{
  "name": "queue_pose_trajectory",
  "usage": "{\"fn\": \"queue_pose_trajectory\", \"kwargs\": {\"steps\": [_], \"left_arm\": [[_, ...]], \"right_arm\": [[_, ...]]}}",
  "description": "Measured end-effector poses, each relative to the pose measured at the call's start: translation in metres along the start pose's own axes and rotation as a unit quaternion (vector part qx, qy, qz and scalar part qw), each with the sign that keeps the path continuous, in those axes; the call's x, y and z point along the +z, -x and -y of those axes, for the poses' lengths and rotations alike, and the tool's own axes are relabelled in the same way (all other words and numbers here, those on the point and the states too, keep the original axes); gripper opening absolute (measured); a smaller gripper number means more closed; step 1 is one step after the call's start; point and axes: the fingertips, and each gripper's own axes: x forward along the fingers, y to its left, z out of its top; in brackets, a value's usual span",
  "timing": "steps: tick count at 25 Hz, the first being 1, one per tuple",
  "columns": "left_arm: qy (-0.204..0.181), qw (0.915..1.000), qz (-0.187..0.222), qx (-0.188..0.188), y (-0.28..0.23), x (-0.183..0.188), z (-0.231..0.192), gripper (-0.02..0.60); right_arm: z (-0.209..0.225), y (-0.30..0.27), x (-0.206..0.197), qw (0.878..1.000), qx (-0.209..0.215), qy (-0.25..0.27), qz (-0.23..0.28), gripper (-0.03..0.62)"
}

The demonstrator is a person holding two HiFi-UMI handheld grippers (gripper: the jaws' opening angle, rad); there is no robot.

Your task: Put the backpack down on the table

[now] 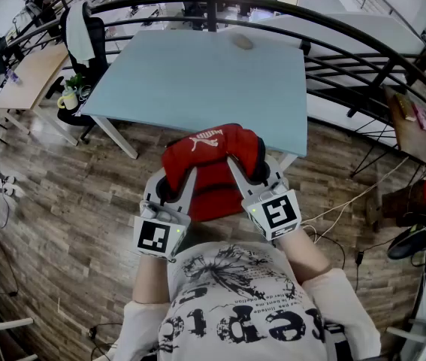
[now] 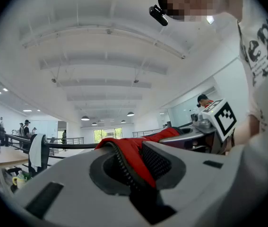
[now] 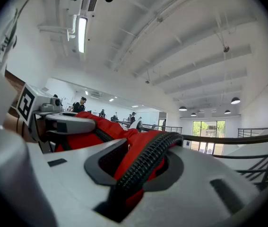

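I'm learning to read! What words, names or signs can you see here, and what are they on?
"puma": white, upside down in the head view, on the red backpack.
"epte": seemingly, part of bigger black print on the person's white shirt; the rest is cut off.
Left tool and right tool: only black-and-white square markers, no words.

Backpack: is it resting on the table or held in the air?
Held up: left gripper and right gripper each clamp the backpack, short of the table.
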Motion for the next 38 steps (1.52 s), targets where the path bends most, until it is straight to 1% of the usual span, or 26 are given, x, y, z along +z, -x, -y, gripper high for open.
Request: {"fn": "queue_pose_trajectory", "kwargs": {"steps": [8, 11, 15, 19, 26, 31, 34, 38], "left_arm": [[-0.004, 1.0000, -0.004, -0.003, -0.006, -0.001, -0.002, 0.071], [0.000, 0.9999, -0.009, -0.005, -0.009, -0.006, -0.013, 0.071], [0.004, 0.9999, -0.011, -0.009, -0.018, -0.015, -0.040, 0.071], [0.008, 0.9998, -0.011, -0.016, -0.028, -0.025, -0.080, 0.071], [-0.004, 0.9991, -0.004, -0.043, -0.063, -0.032, -0.175, 0.071], [-0.011, 0.9973, 0.001, -0.073, -0.098, -0.034, -0.244, 0.071], [-0.007, 0.9960, 0.004, -0.089, -0.119, -0.035, -0.279, 0.072], [-0.007, 0.9952, -0.005, -0.098, -0.155, -0.042, -0.318, 0.072]], "right_arm": [[0.004, -0.005, -0.001, 1.000, -0.001, -0.002, 0.001, 0.089], [0.004, -0.016, -0.003, 1.000, -0.003, -0.005, -0.004, 0.089], [0.004, -0.044, -0.008, 1.000, -0.007, -0.014, -0.012, 0.091], [0.001, -0.085, -0.012, 0.999, -0.018, -0.026, -0.019, 0.091], [0.005, -0.182, -0.002, 0.998, -0.049, -0.025, -0.012, 0.091], [0.018, -0.253, 0.007, 0.997, -0.078, -0.017, -0.006, 0.091], [0.027, -0.290, 0.009, 0.995, -0.093, -0.019, -0.008, 0.091], [0.049, -0.336, 0.006, 0.994, -0.102, -0.025, -0.017, 0.091]]}}
